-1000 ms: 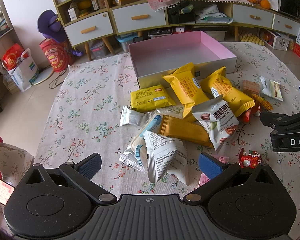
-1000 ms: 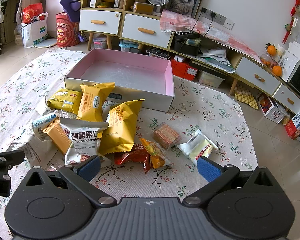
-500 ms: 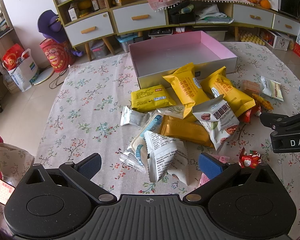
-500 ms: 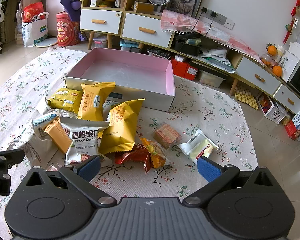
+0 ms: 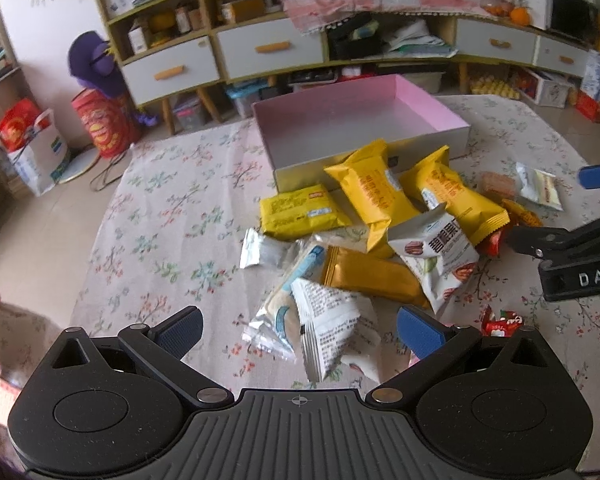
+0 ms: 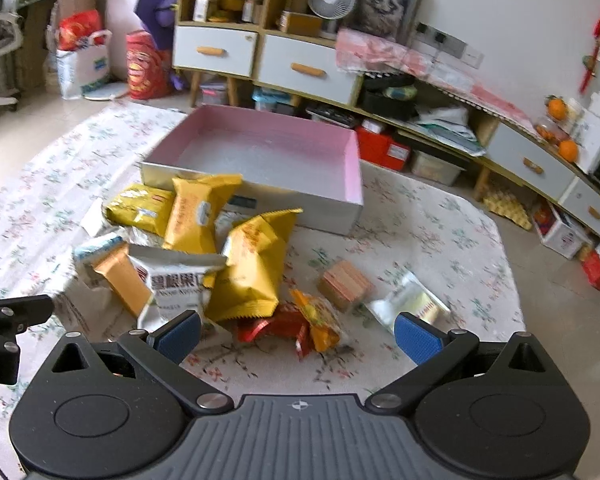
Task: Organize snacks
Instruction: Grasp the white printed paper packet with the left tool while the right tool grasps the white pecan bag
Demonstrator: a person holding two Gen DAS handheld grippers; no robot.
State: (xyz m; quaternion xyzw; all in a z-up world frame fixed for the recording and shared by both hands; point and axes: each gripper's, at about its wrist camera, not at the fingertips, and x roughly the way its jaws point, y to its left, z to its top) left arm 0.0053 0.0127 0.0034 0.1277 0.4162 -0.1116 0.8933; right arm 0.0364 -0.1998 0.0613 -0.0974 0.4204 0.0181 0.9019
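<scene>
Both grippers had eased forward since the earlier frames, so the pile sat a little closer under each camera, and the right view had blurred with the motion. Nothing in the pile itself had shifted, and the pink box (image 5: 364, 120) was empty, so the sorting looked barely begun.

On the left, the left gripper (image 5: 298, 330) hovered low with its jaws spread wide and nothing between them, the white pack (image 5: 332, 328) lying just ahead of it on the cloth (image 5: 160, 216). Next along, the gold pack (image 5: 368, 274) lay under the pecan bag (image 5: 440, 248), and behind them two yellow bags (image 5: 374, 190) leaned against the box's front wall. Further right, the right gripper (image 6: 298, 334) was also spread and empty, poised over the red wrapper (image 6: 272, 326), with the brown biscuit (image 6: 344, 280) and the pale sachet (image 6: 410, 304) lying apart from the heap. That red wrapper seemed the likeliest first pick.

Much of the lower pile was buried, so the count of snacks could not be told. Print on most packs was too smeared to read, and a small red sweet (image 5: 500, 320) was partly cut off by the left gripper's finger.
</scene>
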